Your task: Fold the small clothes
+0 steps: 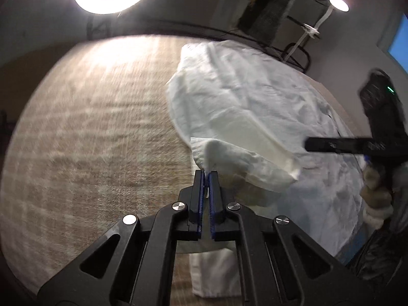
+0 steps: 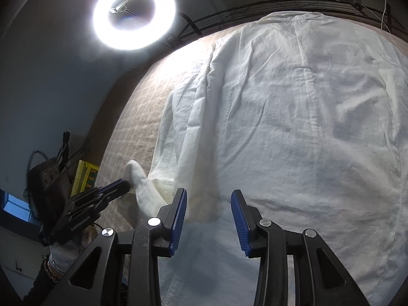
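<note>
A white long-sleeved shirt [image 2: 293, 117] lies spread on a beige woven tabletop [image 1: 89, 127], collar at the far edge. My left gripper [image 1: 206, 174] is shut on the cuff of the shirt's left sleeve [image 1: 229, 158] and holds it lifted above the table; in the right wrist view it [image 2: 125, 185] shows at lower left with the sleeve cuff [image 2: 137, 176] in it. My right gripper [image 2: 208, 204] is open and empty, hovering over the shirt's lower hem area. In the left wrist view the right gripper [image 1: 308, 144] shows at the right edge over the shirt [image 1: 242, 97].
A bright ring light [image 2: 134, 12] stands behind the table's far edge. A black wire rack [image 2: 255, 6] runs along the back. A yellow item [image 2: 85, 176] and dark equipment [image 2: 48, 178] sit beyond the left table edge.
</note>
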